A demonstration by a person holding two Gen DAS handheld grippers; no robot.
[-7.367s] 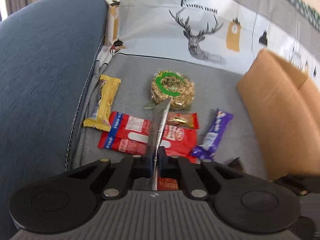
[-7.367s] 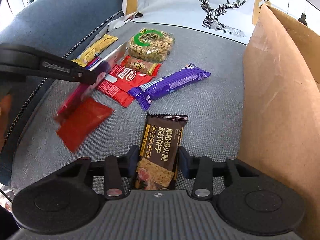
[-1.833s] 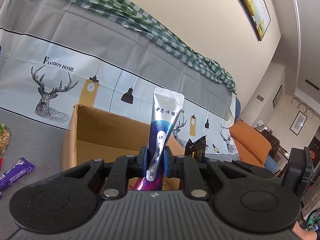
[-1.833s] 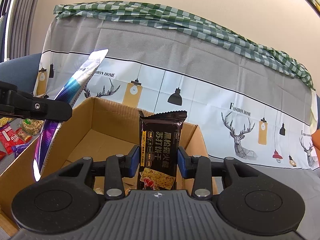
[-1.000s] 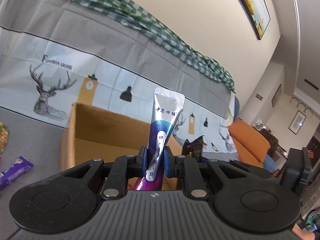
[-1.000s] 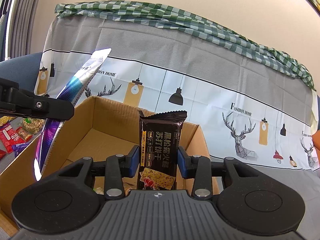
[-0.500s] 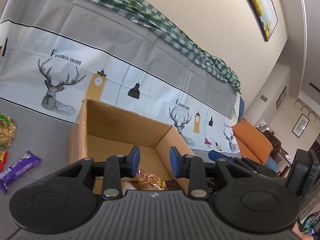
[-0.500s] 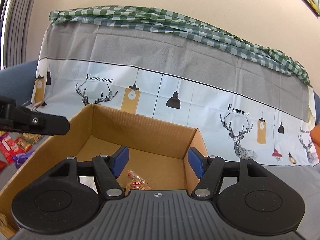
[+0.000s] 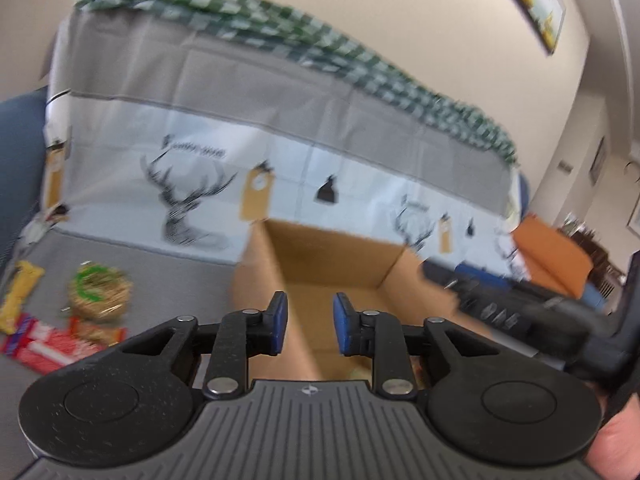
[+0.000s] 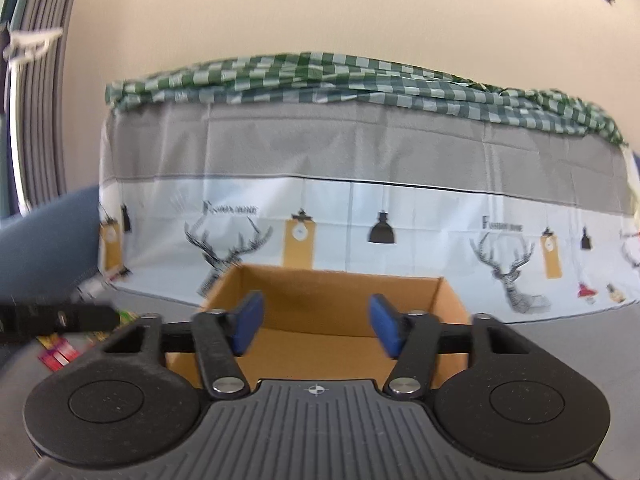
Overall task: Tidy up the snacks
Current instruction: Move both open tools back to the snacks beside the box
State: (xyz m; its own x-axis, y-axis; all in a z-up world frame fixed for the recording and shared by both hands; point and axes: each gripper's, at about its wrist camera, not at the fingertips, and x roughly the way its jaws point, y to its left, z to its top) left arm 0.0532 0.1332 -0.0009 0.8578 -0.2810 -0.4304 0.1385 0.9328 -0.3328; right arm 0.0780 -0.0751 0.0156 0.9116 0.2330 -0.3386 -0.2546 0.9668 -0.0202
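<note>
An open cardboard box [image 9: 336, 252] stands on the grey sofa seat; it also shows in the right wrist view [image 10: 340, 288]. My left gripper [image 9: 307, 322] is open and empty, in front of the box's near left corner. My right gripper [image 10: 316, 328] is open wide and empty, just in front of the box. Loose snacks lie left of the box: a round nut cake with a green ring [image 9: 98, 290], a yellow bar [image 9: 18, 294] and red packets [image 9: 44, 342]. The box's contents are mostly hidden behind the grippers.
The sofa back carries a deer-print cover [image 10: 360, 216] with a green checked cloth [image 10: 360, 76] on top. A blue armrest [image 10: 44, 236] stands at the left. The other gripper's body [image 9: 540, 312] reaches in at the right of the left wrist view.
Both grippers let go of their snacks over the box about half a second ago and are now empty. Since then both have pulled back, and the left view has swung left towards the loose snacks.
</note>
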